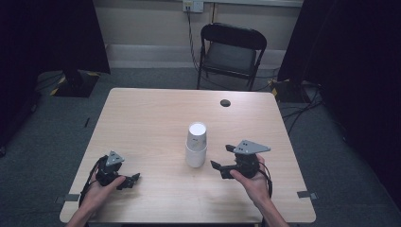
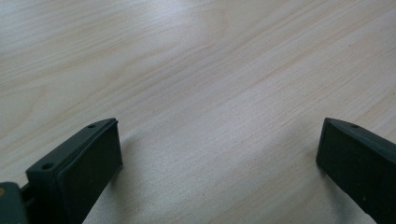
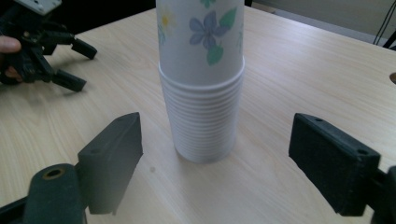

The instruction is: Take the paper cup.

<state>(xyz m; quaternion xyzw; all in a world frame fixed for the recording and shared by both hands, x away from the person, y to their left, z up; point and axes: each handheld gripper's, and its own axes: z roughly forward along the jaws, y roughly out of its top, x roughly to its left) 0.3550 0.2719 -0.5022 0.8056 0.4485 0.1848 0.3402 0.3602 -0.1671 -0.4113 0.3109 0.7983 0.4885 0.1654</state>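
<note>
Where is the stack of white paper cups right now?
The stack of white paper cups stands upside down near the middle of the pale wooden table in the high view, just left of the right hand-held gripper, whose open jaws face it without touching.

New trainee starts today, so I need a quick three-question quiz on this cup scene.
1. True or false: the stack of paper cups stands with its rims down on the table.
2. Which tool is nearer the stack: (a) left tool, (b) right tool?
3. What is printed on the topmost cup?

Key:
1. True; the stacked rims sit at the bottom.
2. (b); its jaws stand open beside the stack, pads not touching it.
3. Flowers with green leaves.
</note>
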